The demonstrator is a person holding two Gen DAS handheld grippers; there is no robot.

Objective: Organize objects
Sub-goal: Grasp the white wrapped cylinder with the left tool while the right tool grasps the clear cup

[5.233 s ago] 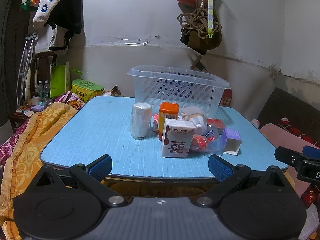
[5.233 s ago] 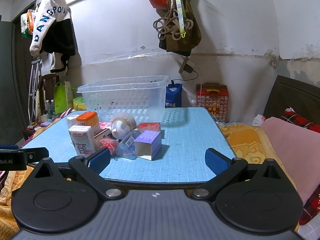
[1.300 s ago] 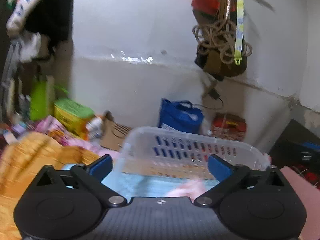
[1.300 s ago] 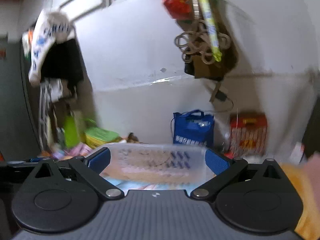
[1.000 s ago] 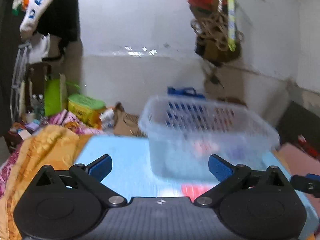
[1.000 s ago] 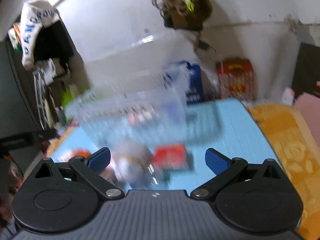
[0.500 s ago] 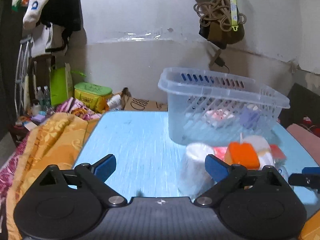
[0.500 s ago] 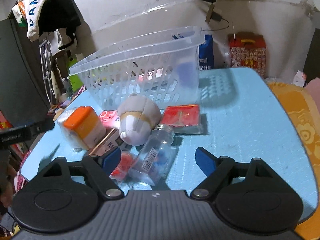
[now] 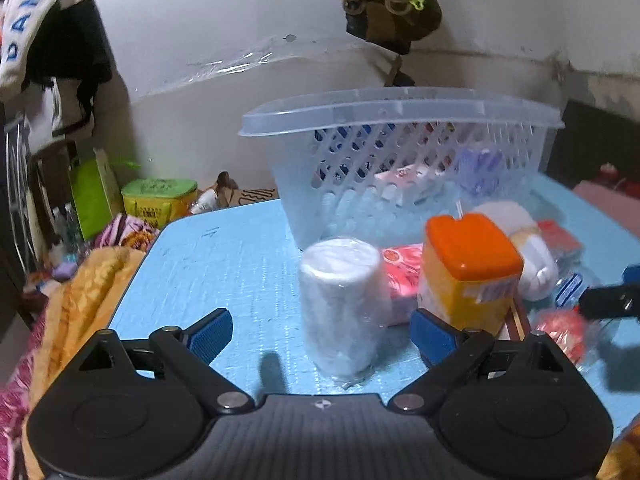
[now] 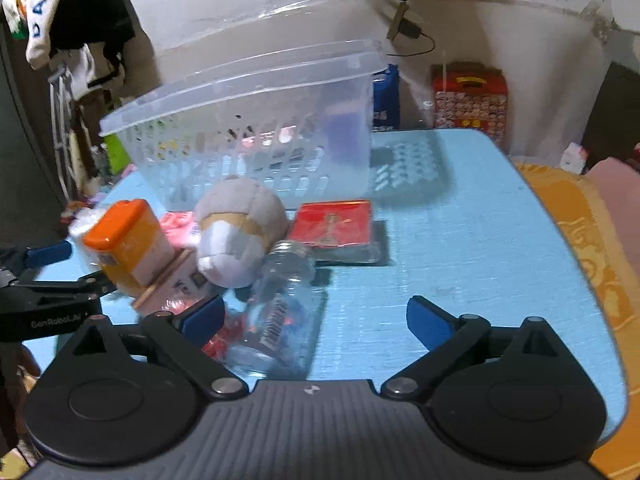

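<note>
A clear plastic basket (image 9: 400,152) stands at the back of the blue table (image 9: 224,264) and holds a white box and a purple box. My left gripper (image 9: 320,334) is open, its jaws either side of a white wrapped roll (image 9: 340,304). An orange-lidded container (image 9: 468,272) stands right of the roll. My right gripper (image 10: 316,322) is open over a clear bottle (image 10: 280,312) lying on its side. A grey plush toy (image 10: 236,232), a red flat packet (image 10: 332,232) and the basket (image 10: 256,132) lie beyond it.
A pink packet (image 9: 404,280) lies behind the roll. A red crinkly wrapper (image 9: 560,332) lies at the right. An orange blanket (image 9: 68,308) hangs off the table's left side, another orange cloth (image 10: 592,248) at the right. Bags hang on the wall.
Both grippers have come down from above the basket toward the items on the table. The white box and purple box, on the table 5 s ago, are now in the basket.
</note>
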